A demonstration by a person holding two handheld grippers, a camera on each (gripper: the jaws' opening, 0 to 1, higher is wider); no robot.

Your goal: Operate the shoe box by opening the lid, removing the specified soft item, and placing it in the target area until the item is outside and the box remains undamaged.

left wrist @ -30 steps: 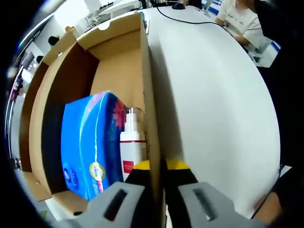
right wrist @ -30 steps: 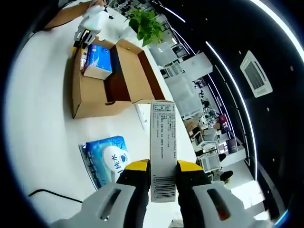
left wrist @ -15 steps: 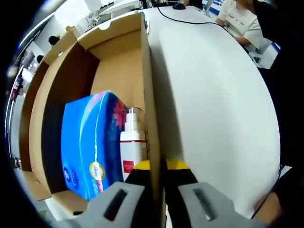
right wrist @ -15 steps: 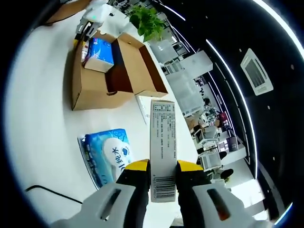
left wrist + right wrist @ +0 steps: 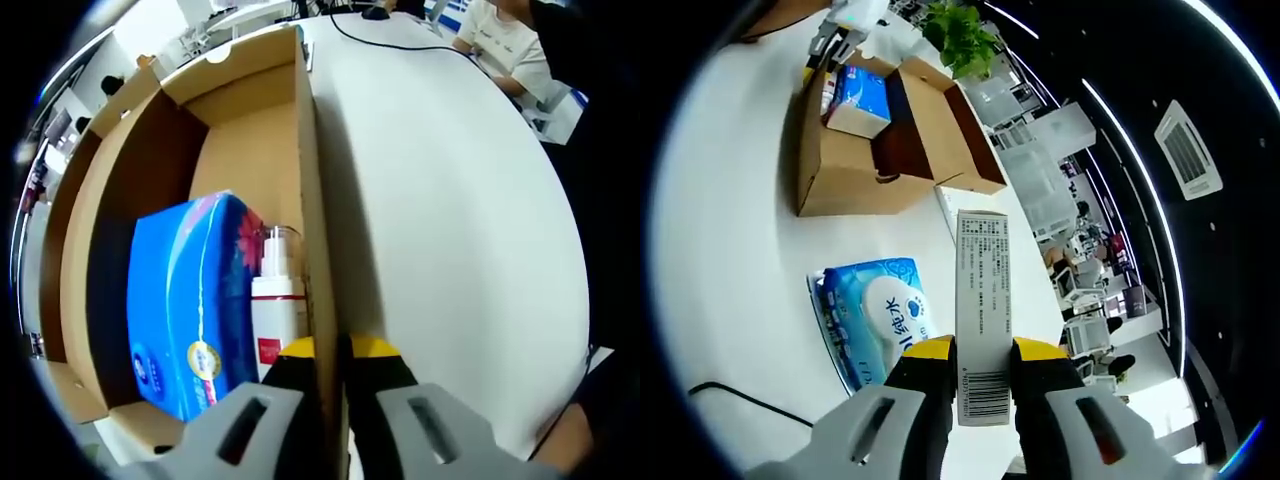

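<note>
Change: in the right gripper view the whole scene is sliding downward compared with a second ago, so the right gripper (image 5: 973, 372) is travelling while its load stays put between the jaws; the left gripper view is holding almost unchanged.
Right gripper: clenched on a slim printed carton (image 5: 982, 312), carried up off the white table (image 5: 730, 240).
Left gripper: the left gripper (image 5: 332, 362) is pinching the shoe box's (image 5: 255, 150) right wall (image 5: 312, 230), one jaw inside, one outside, steadying it.
Shoe box: lid (image 5: 940, 130) already folded open and lying flat on the far side.
Soft items: a blue tissue pack (image 5: 185, 305) is sitting inside against the near-left, touching a white pump bottle (image 5: 277, 310); a blue wipes pack (image 5: 875, 330) is lying outside on the table, near the box.
Meaning: one soft pack seems already out; the carton looks ready to be set down.
Edges: the thin cardboard wall under the jaws could crease if pulled.
Open room: bare table lies right of the box; a black cable (image 5: 750, 400) runs near the wipes.
</note>
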